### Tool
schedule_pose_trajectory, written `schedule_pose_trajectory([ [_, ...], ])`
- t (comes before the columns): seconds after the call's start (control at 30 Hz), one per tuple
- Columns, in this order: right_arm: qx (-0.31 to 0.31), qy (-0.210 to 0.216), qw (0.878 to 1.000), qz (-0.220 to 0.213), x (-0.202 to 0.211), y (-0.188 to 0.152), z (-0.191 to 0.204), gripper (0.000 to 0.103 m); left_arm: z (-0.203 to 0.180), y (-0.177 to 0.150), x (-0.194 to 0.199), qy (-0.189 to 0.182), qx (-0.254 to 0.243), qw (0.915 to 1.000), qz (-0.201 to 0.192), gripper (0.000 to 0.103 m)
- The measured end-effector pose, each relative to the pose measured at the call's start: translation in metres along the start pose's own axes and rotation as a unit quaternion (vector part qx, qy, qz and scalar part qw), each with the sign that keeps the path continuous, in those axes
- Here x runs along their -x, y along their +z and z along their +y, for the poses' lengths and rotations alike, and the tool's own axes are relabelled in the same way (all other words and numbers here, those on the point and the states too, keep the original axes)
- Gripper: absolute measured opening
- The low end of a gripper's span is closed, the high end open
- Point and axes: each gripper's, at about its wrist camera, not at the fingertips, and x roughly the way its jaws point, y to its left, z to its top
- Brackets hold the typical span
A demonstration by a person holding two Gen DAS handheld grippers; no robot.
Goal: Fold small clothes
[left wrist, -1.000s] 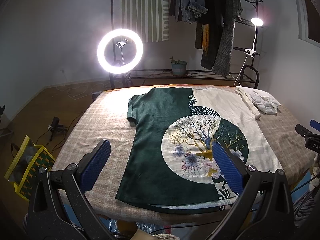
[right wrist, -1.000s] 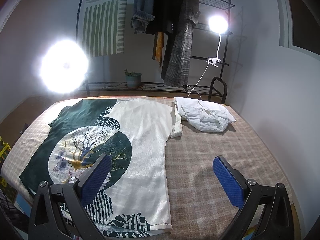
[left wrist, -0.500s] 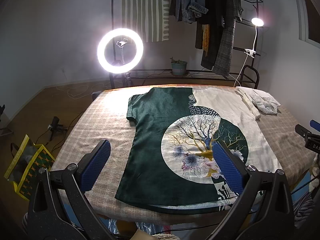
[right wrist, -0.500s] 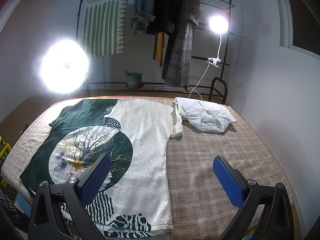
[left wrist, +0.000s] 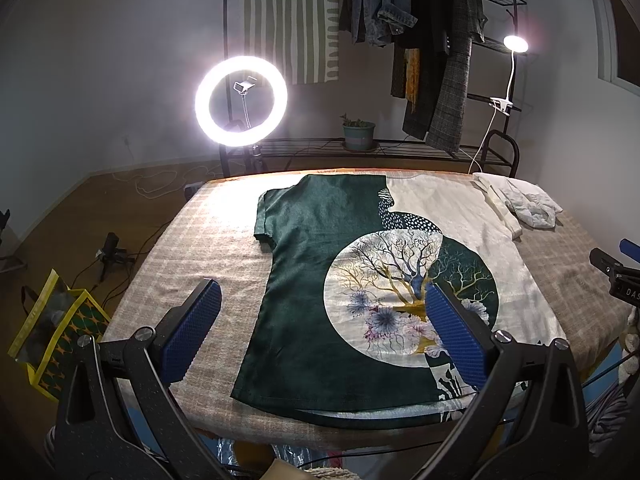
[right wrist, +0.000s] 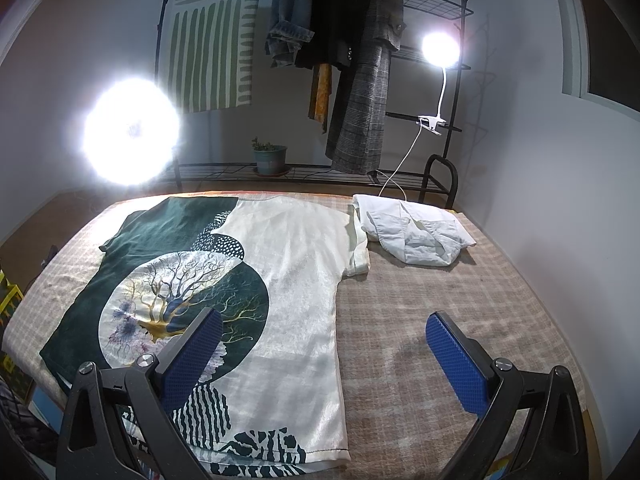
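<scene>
A short-sleeved shirt, half dark green and half cream with a round tree print, lies flat on the checked table cover. Its hem is at the near edge. My left gripper hovers open above the shirt's lower green half, with nothing between its blue pads. My right gripper hovers open over the shirt's lower cream side and the bare cover beside it. The right gripper's tip also shows at the right edge of the left wrist view.
A crumpled white garment lies at the far right corner, touching the shirt's right sleeve. Behind the table stand a ring light, a clothes rack with hanging clothes, a clip lamp and a potted plant. A yellow bag sits on the floor at left.
Both views have shifted very slightly; the shirt and the white garment have not moved, and both grippers remain open.
</scene>
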Motion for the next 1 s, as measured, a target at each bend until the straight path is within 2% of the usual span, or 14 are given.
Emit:
schedule_pose_trajectory([
  [0.57, 0.002, 0.016, 1.0, 0.004, -0.007, 0.008, 0.02, 0.103, 0.009, -0.002, -0.001, -0.003, 0.003, 1.0, 0.006, 0.103],
  [0.83, 0.001, 0.062, 0.998, 0.026, -0.026, 0.018, 0.039, 0.103, 0.044, -0.014, -0.025, -0.022, 0.041, 0.9986, 0.027, 0.103],
  [1.0, 0.026, 0.114, 0.993, 0.021, -0.039, 0.035, 0.062, 0.103, 0.076, -0.028, -0.032, -0.026, 0.086, 0.9959, 0.015, 0.101],
])
